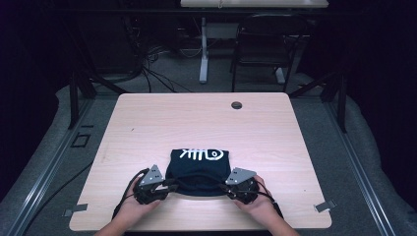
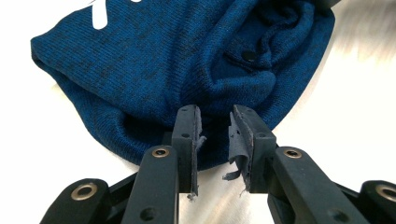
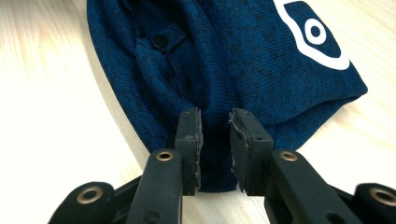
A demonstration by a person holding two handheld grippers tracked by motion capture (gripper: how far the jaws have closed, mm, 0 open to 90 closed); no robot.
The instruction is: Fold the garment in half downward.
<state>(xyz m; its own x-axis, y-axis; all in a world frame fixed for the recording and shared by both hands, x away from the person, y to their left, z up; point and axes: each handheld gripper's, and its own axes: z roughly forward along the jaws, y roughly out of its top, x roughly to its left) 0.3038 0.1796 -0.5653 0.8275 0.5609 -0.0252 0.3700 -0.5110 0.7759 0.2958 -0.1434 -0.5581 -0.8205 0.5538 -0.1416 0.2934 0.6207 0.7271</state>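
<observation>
Pale wood tabletop holds our folded blue shirt near its front edge. We hold our left gripper and right gripper low at its sides, jaws parted, gripping nothing.

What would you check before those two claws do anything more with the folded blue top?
1. Left gripper at the near edge of the folded blue knit garment: ok.
2. Left gripper closed on the cloth: not ok, its jaws stand apart with fabric between them.
3. Right gripper at the same near edge: ok, at the garment's other near corner.
4. Right gripper closed on the cloth: not ok, a gap shows between the jaws.
5. How many layers each would catch: cannot tell.
6. Pad condition on the left gripper: not ok, the lining is frayed and peeling.
</observation>
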